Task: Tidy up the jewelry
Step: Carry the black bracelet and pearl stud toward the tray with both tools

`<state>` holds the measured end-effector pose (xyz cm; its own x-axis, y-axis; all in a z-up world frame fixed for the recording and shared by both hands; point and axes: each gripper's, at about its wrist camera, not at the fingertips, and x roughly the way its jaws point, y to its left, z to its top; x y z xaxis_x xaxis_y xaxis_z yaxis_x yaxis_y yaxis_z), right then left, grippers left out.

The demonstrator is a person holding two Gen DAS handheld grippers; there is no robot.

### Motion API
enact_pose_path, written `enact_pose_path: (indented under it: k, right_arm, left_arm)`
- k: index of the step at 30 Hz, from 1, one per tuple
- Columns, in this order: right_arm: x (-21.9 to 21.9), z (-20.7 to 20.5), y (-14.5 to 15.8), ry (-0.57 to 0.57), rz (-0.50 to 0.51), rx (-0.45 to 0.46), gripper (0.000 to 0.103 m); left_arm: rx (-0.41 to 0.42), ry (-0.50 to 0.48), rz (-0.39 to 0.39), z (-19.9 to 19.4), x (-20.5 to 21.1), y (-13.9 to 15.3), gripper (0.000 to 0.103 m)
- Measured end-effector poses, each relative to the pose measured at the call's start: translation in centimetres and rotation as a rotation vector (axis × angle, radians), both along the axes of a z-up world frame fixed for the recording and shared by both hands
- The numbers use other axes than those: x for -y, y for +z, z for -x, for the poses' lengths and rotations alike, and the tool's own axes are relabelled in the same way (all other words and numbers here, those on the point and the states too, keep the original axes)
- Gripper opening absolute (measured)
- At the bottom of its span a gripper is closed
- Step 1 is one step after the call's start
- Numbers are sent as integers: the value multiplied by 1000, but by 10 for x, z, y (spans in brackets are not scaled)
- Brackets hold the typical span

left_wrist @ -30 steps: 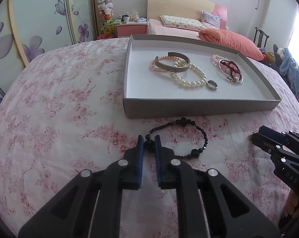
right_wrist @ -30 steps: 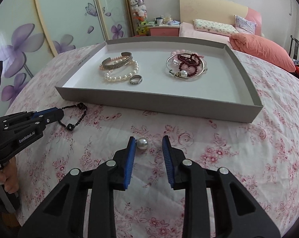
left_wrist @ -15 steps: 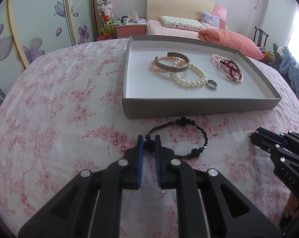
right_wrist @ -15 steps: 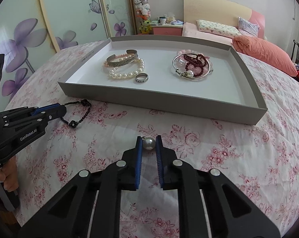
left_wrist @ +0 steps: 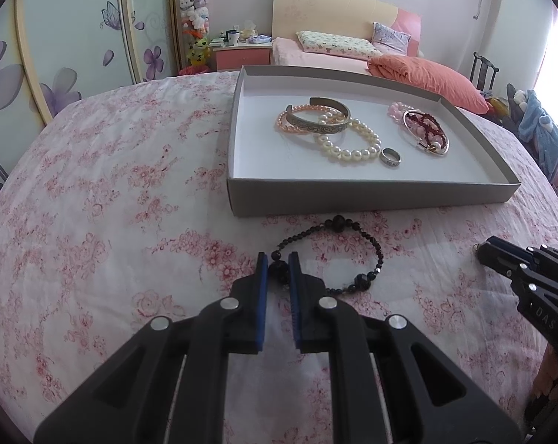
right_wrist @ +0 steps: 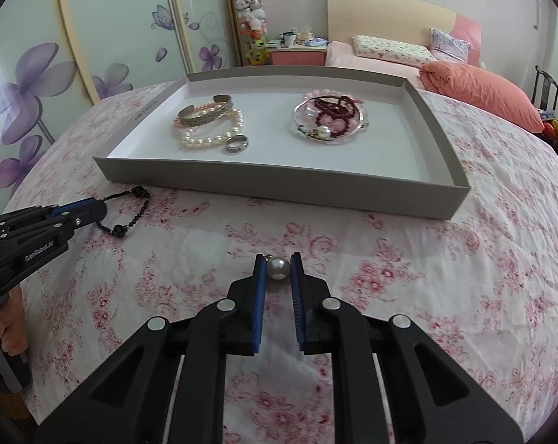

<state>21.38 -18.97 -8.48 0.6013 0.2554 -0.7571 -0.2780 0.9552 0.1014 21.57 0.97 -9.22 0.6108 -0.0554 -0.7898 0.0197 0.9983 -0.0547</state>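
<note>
A black bead bracelet (left_wrist: 367, 246) lies on the flowered cloth just in front of the grey tray (left_wrist: 371, 194). My left gripper (left_wrist: 279, 264) is shut on one of its large beads at the loop's near left. In the right wrist view my right gripper (right_wrist: 277, 266) is shut on a single grey pearl (right_wrist: 277, 268) with a small metal loop, low over the cloth. The tray (right_wrist: 279, 181) holds a metal cuff (right_wrist: 204, 114), a white pearl bracelet (right_wrist: 208, 138), a silver ring (right_wrist: 237, 144) and a bangle with dark red beads (right_wrist: 330, 116).
The table is round, under a pink flowered cloth (left_wrist: 112, 192). My right gripper's body (left_wrist: 530, 277) shows at the right edge of the left wrist view. A hand (right_wrist: 8, 329) holds the left gripper's handle. A bed and wardrobe stand behind.
My right gripper's fingers closed from wide apart onto the pearl and then held. The left gripper stayed clamped on the black bracelet without moving.
</note>
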Motion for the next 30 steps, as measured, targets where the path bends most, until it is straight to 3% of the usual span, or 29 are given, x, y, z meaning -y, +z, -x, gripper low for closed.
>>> enact_pose_path:
  k: [6, 16, 30]
  right_arm:
    - [11, 2, 3, -32, -2, 18, 14]
    - [24, 4, 19, -67, -30, 86, 14]
    - [31, 17, 67, -87, -66, 290, 14]
  left_arm:
    - [26, -8, 37, 6, 0, 6, 12]
    - [145, -39, 50, 20, 10, 35, 12]
    - [301, -72, 49, 38, 20, 81, 12]
